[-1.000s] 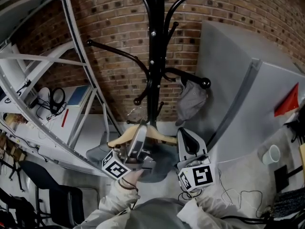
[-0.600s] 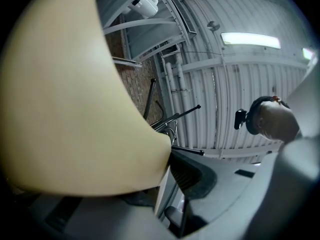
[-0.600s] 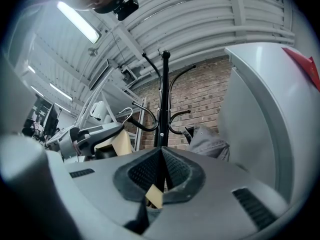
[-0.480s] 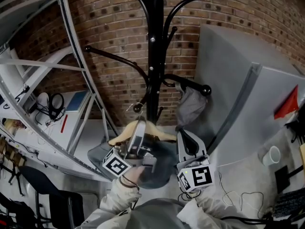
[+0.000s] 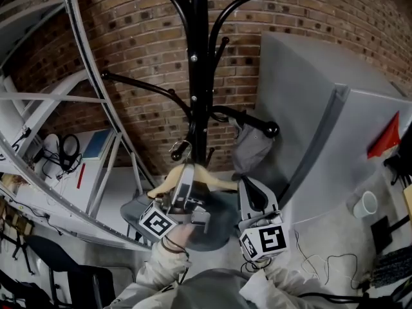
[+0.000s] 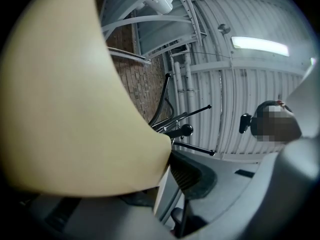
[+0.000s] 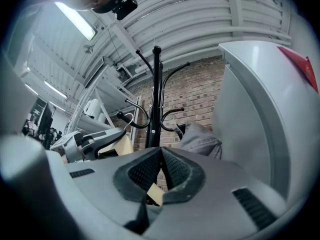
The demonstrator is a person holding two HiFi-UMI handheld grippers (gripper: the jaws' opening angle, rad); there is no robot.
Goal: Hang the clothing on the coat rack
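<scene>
The black coat rack (image 5: pixel 198 76) stands before a brick wall, and a grey garment (image 5: pixel 250 150) hangs from its right arm. My left gripper (image 5: pixel 185 176) is shut on a wooden hanger (image 5: pixel 217 181), which fills the left of the left gripper view (image 6: pixel 65 94). The hanger's metal hook (image 5: pixel 180 148) sits at the knob of a low rack arm. Dark grey clothing (image 5: pixel 215 221) droops under the hanger. My right gripper (image 5: pixel 252 188) stands just right of the hanger's end, its pads (image 7: pixel 172 169) pressed together. A pale sliver shows in the gap below them; I cannot tell what it is.
A tall grey panel (image 5: pixel 322 127) rises close on the right, with a red triangle (image 5: pixel 384 137) and a white mug (image 5: pixel 365 205) beyond it. Curved metal framing (image 5: pixel 96 95) runs down the left, with headphones (image 5: pixel 64 150) on a shelf behind.
The left gripper and hanger have edged up toward the rack, and the hook now sits at the low arm's knob. The right gripper has kept its place beside them.
</scene>
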